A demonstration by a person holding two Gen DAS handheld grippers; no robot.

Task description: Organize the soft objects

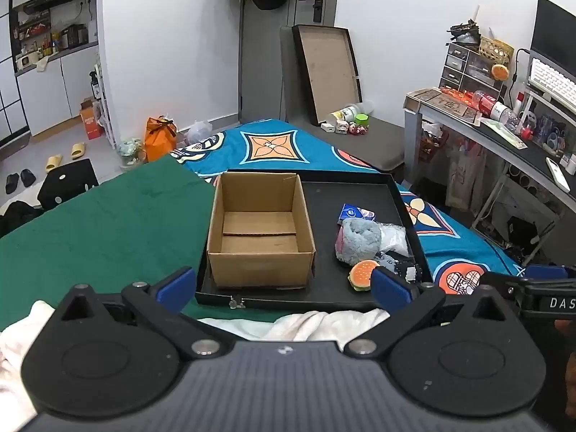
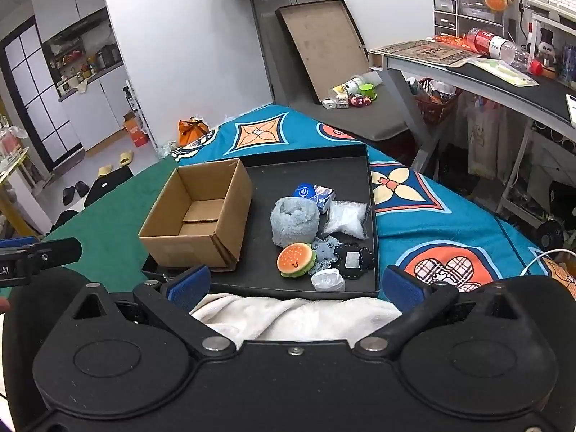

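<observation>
Your soft items, the burger plush (image 2: 294, 260), blue fuzzy roll (image 2: 294, 224) and clear bag (image 2: 346, 219), lie grouped in the right half of the black tray (image 2: 309, 176). The cardboard box (image 2: 196, 216) occupies the left half. Your left gripper (image 1: 284, 288) and right gripper (image 2: 296, 284) both stand wide apart, gripping nothing, above a white blanket (image 2: 295, 316).
</observation>
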